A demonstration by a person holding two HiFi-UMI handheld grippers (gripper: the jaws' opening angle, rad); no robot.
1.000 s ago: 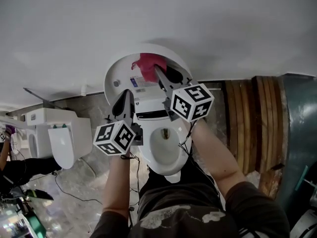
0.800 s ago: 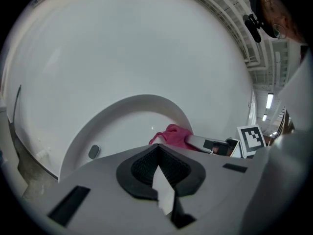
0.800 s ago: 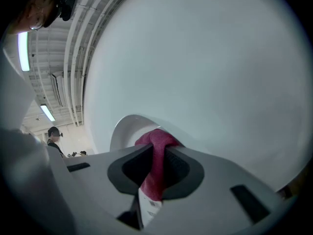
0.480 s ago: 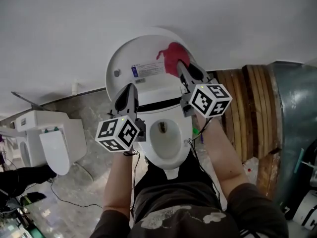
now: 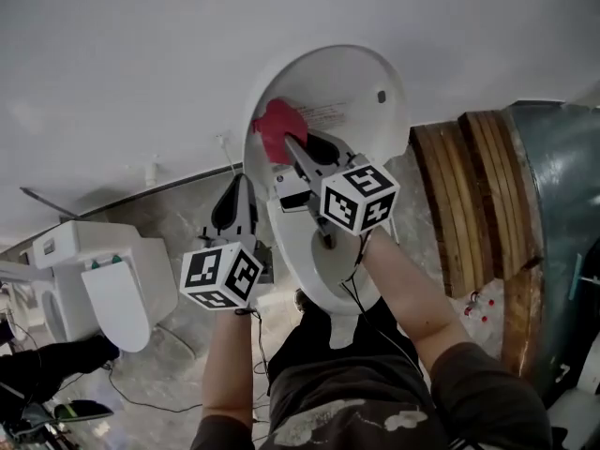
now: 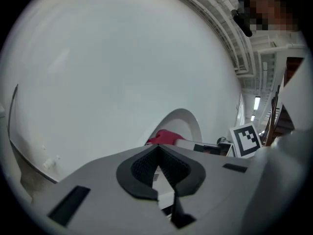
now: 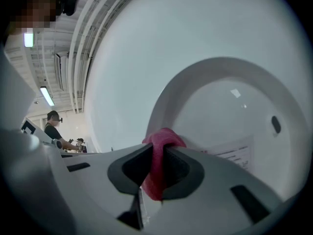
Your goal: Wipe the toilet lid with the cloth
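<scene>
Far left, a spare toilet [image 5: 94, 270] sits on the floor, well out past the outer side of the left gripper [image 6: 157, 151]. That gripper's jaws are pressed together with nothing between them. It hangs just beside the raised toilet lid [image 5: 347, 82], and I can't tell if it's touching. The pink cloth [image 7: 164, 138] is bunched right at the tip of the right gripper [image 7: 157, 153], pinched tight between its jaws, up against the lid's inner face near the left edge. A printed sticker [image 7: 234, 148] sits on the lid just right of those jaws. Wooden planks [image 5: 478, 195] stand further right.
</scene>
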